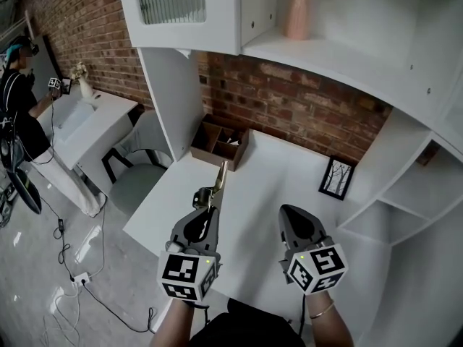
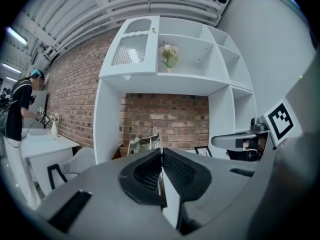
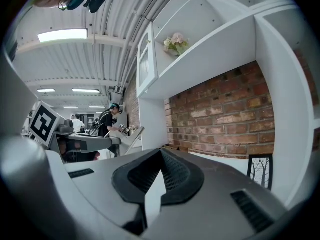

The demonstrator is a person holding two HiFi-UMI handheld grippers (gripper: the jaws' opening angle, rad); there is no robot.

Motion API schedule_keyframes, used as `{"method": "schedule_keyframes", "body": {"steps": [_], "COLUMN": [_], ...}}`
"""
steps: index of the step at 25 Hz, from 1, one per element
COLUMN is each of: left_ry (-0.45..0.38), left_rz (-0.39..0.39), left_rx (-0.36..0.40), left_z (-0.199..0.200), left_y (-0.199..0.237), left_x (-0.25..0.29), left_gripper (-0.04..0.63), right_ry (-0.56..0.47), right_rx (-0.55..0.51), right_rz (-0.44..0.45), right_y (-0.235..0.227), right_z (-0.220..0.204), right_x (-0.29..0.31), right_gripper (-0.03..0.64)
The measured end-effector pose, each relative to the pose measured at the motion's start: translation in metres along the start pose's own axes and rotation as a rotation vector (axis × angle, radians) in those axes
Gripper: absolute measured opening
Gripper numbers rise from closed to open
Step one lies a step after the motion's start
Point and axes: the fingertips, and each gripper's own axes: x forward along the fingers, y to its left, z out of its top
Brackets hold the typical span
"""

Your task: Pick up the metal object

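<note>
A slim, shiny metal object point(image 1: 219, 179) like a pair of tongs sticks forward from my left gripper point(image 1: 208, 207), which is shut on its near end and holds it above the white desk point(image 1: 275, 172). In the left gripper view the metal object point(image 2: 150, 140) rises just beyond the closed pads, with a thin edge pinched between them. My right gripper point(image 1: 291, 212) hovers to the right at the same height, shut with nothing in it. The right gripper view shows its pads point(image 3: 172, 171) pressed together, and the metal object point(image 3: 133, 134) at the left.
A brown wooden organizer box point(image 1: 219, 142) stands at the desk's back against the brick wall. A small framed tree picture point(image 1: 337, 177) leans at the right. A pink vase point(image 1: 296, 11) is on the upper shelf. A grey chair point(image 1: 137, 183) and a person point(image 1: 18, 107) are at the left.
</note>
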Motion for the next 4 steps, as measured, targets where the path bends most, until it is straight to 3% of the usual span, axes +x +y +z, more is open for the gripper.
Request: {"method": "schedule_keyframes", "body": {"steps": [4], "left_ry": [-0.049], "left_rz": [0.014], "left_rx": [0.005], "left_z": [0.008], "left_y": [0.0013], "left_x": [-0.0042], "left_gripper": [0.015], "right_ry": [-0.001], "right_rx": [-0.006], "right_rz": [0.002], "right_y": [0.0052], "right_z": [-0.0015], "right_x": [-0.0039], "right_gripper": [0.005]}}
